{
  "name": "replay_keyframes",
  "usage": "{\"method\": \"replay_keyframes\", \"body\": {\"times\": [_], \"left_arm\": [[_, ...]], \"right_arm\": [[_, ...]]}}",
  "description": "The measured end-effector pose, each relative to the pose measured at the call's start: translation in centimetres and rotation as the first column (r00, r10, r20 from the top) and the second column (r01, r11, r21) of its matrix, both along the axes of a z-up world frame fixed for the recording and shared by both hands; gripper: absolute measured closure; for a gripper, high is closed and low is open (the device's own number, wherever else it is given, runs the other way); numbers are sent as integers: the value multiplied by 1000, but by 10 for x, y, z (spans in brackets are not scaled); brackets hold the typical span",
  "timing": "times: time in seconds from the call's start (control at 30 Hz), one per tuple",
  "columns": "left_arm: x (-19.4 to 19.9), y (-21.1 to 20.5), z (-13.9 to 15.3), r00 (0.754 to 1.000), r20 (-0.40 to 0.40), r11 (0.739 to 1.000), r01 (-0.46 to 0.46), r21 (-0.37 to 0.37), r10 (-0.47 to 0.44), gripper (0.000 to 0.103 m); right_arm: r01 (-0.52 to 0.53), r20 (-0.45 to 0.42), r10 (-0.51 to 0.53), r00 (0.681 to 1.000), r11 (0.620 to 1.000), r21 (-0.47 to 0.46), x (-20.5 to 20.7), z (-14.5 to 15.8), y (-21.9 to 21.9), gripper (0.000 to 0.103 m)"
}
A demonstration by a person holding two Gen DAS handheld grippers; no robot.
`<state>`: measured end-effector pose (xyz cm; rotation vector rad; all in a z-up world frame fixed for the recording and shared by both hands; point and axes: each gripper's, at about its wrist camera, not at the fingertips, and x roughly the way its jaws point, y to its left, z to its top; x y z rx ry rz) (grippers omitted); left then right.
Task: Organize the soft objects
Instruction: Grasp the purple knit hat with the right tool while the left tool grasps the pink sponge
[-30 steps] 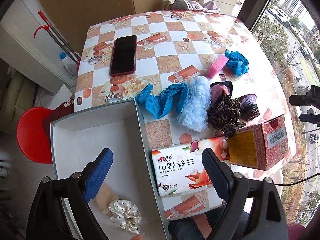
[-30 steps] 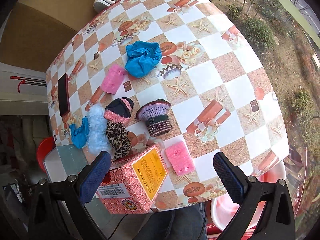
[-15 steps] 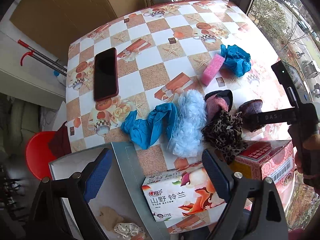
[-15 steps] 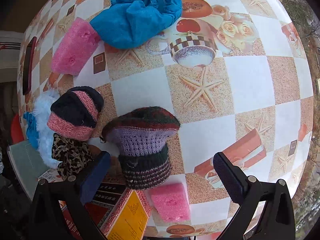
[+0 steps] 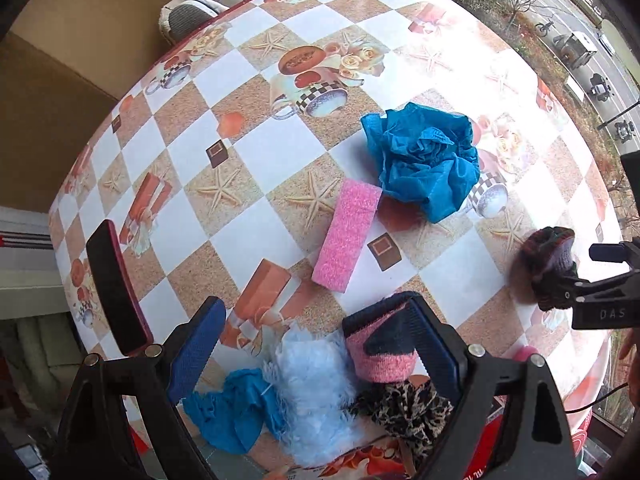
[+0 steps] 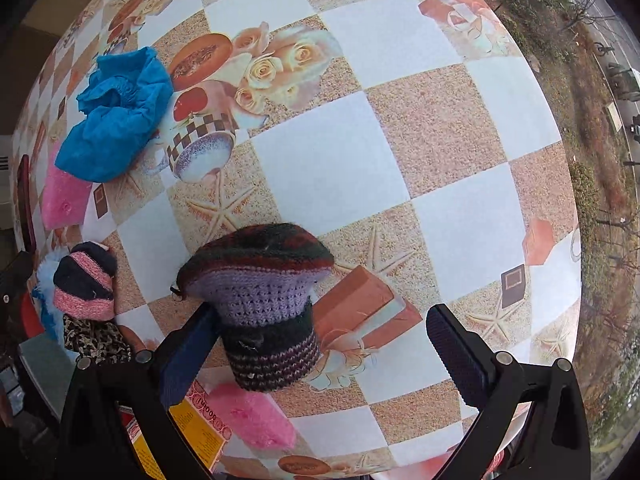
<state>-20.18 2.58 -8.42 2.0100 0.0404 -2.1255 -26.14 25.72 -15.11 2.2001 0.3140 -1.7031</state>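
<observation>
My left gripper (image 5: pixel 316 344) is open, low over a cluster of soft things: a pale blue fluffy piece (image 5: pixel 316 384), a crumpled blue cloth (image 5: pixel 236 412), a pink and navy knitted piece (image 5: pixel 380 356) against its right finger, and a leopard-print scrunchie (image 5: pixel 404 408). A pink sponge (image 5: pixel 348 236) and a bigger blue cloth (image 5: pixel 424 160) lie further out. My right gripper (image 6: pixel 320 352) is open around a purple and dark knitted hat (image 6: pixel 264 304), whose lower part touches the left finger. The hat also shows at the right in the left wrist view (image 5: pixel 548 264).
A dark phone (image 5: pixel 116 288) lies at the table's left edge. A red and yellow carton (image 6: pixel 192 436) and a second pink sponge (image 6: pixel 252 420) sit near the front edge. The checked tablecloth (image 6: pixel 340 160) stretches beyond the hat.
Both grippers have moved forward and down. The left one now hangs over the soft cluster, past the box. The right one has closed in around the knitted hat.
</observation>
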Motion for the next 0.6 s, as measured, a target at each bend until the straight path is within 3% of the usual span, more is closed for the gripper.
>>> {"method": "replay_keyframes", "body": {"times": [0.1, 0.23, 0.37, 0.5, 0.6], "left_arm": [[-19, -6, -18, 1000, 8, 1000, 1, 19, -1, 10], [-29, -36, -33, 998, 28, 994, -54, -99, 57, 10], [-20, -70, -21, 987, -3, 987, -158, -35, 158, 10], [-21, -62, -11, 995, -32, 996, -92, -16, 92, 10], [-33, -49, -19, 998, -19, 998, -57, -1, 57, 10]], "right_arm": [[6, 7, -6, 1000, 1000, -25, 5, 5, 8, 0], [3, 2, -3, 1000, 999, -45, 13, 15, 10, 0], [6, -4, -6, 1000, 998, -65, 12, 20, -2, 0], [-24, 1, 24, 1000, 998, -65, 11, 18, -12, 0], [-40, 7, 40, 999, 998, -51, 12, 13, -17, 0]]}}
